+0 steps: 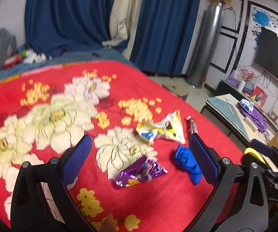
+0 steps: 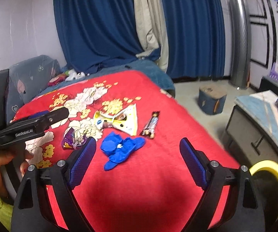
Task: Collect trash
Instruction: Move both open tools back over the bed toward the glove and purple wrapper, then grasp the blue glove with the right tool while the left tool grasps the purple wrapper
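Red flowered blanket [image 2: 158, 174] covers the bed, four bits of trash lie near its right side. Left to right in the right wrist view: purple wrapper [image 2: 72, 138], crumpled, long axis running roughly from the near left up to the far right, lying on a white flower print; yellow-white bag [image 2: 128, 120], pinched in the middle like a bow, spread across the picture left to right, its wider end to the right; blue crumpled wad [image 2: 119, 147], nearest the camera, long axis slanting from near left to far right, a thin tail pointing toward the near left; bar wrapper [image 2: 150, 125] – narrow, long axis pointing almost straight away from the camera, slightly tilted right at the far end, just right of the bag and apart from it. Left gripper [image 1: 139, 147] jaws wide apart, nothing between the pads, above the blanket with the purple wrapper [image 1: 139, 174] and the bag [image 1: 162, 129] lying ahead between the fingers; blue wad [image 1: 187, 162] sits beside its right finger – contact unclear. Right gripper [image 2: 138, 148] also wide open, holding nothing, blue wad lying ahead between its fingers, untouched. A hand [image 2: 3, 162] with a green sleeve holds the left gripper at the left edge.
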